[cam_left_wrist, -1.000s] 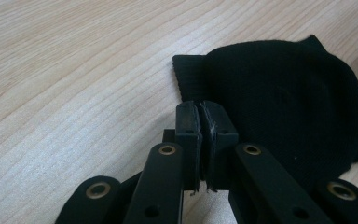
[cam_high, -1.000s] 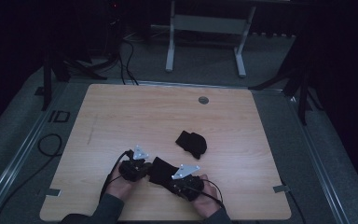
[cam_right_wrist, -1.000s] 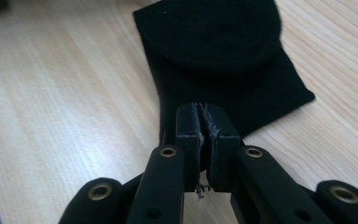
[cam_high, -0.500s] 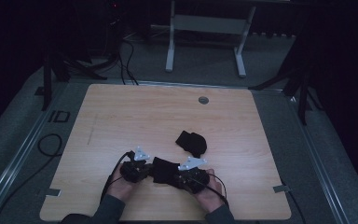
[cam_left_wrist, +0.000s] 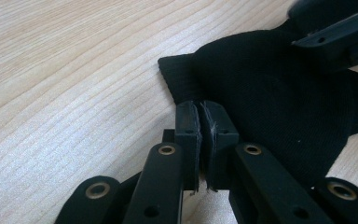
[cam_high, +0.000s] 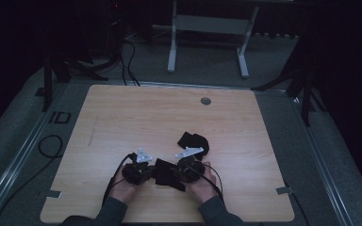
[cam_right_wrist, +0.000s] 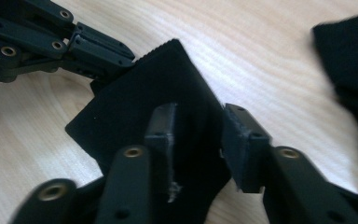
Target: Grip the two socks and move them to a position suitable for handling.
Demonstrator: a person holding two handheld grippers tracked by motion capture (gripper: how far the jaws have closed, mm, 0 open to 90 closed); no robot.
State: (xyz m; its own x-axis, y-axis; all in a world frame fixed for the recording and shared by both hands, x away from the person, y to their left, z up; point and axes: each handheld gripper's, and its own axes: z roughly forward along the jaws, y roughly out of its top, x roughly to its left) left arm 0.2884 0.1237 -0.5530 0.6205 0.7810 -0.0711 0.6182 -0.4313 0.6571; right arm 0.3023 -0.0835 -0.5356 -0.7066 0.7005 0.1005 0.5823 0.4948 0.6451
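A black cloth (cam_high: 166,172) lies flat on the wooden table (cam_high: 136,113) near its front edge, between my two grippers. My left gripper (cam_left_wrist: 199,122) is shut on the cloth's (cam_left_wrist: 270,88) near edge, and it appears again in the right gripper view (cam_right_wrist: 121,59) at the cloth's (cam_right_wrist: 130,107) far corner. My right gripper (cam_right_wrist: 199,119) hovers over the other side with its jaws apart. They have just been opening, and the cloth lies under and between them without being pressed. A second black cloth (cam_high: 194,142) sits bunched just beyond the right gripper (cam_high: 178,172).
A round grommet (cam_high: 206,100) is set in the table near its far edge. The second cloth (cam_right_wrist: 349,60) lies close on the right in the right gripper view. Cables trail from both grippers over the front of the table.
The right hand has shifted a little away from the person and turned, so more of the cloth shows between the grippers. The left hand has kept still.
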